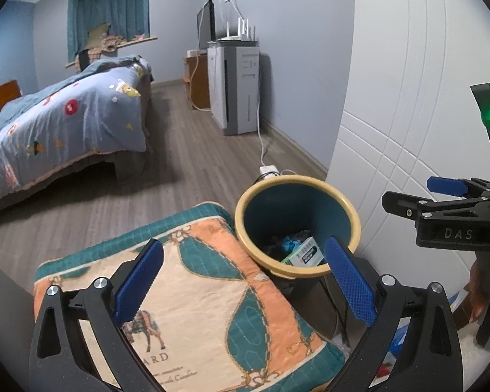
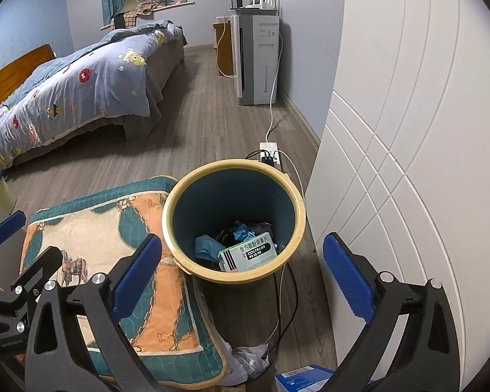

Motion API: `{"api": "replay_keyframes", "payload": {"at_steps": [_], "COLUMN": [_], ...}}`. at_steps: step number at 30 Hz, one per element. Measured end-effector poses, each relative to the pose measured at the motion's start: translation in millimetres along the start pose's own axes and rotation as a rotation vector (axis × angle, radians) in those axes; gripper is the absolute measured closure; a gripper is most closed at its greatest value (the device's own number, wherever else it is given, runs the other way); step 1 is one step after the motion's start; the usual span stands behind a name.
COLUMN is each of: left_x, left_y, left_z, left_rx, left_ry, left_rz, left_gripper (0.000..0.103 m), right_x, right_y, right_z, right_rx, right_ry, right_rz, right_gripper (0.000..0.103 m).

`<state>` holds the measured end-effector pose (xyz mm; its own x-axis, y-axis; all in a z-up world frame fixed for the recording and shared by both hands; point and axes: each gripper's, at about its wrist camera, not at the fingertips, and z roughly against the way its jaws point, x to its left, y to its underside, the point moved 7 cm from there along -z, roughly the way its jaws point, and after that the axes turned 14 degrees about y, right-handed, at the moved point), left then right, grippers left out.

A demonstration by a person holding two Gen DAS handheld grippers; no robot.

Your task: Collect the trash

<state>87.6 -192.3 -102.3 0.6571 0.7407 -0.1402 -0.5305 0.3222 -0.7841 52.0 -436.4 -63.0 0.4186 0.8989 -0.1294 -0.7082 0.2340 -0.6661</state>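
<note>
The yellow-rimmed bin (image 2: 233,219) stands on the floor, touching the patterned cushion (image 2: 114,261) at its side. Inside it lie a green medicine box (image 2: 250,251), blue crumpled scraps (image 2: 243,231) and a blue cloth (image 2: 205,248). The left gripper (image 1: 245,281) and the right gripper (image 2: 243,281) both hover above it, jaws wide apart, empty. Only the right wrist view shows a blue carton (image 2: 305,377) on the floor below the bin.
</note>
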Motion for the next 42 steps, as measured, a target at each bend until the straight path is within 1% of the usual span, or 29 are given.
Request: {"api": "replay_keyframes", "payload": {"at_steps": [36,42], "left_x": [-2.4,-6.4], "left_y": [-0.8,0.7], "left_z": [-2.1,-4.5], "left_rx": [0.007,0.005], "left_ry": [-0.001,0.014], "left_rz": [0.005,0.008], "left_gripper": [0.005,0.005], "right_x": [0.0,0.0], "right_y": [1.9,3.3], "right_z": [-0.1,-2.0], "right_rx": [0.007,0.01], "right_ry": [0.006,0.007], "right_rz": [-0.008,-0.008], "right_gripper": [0.006,0.006]}}
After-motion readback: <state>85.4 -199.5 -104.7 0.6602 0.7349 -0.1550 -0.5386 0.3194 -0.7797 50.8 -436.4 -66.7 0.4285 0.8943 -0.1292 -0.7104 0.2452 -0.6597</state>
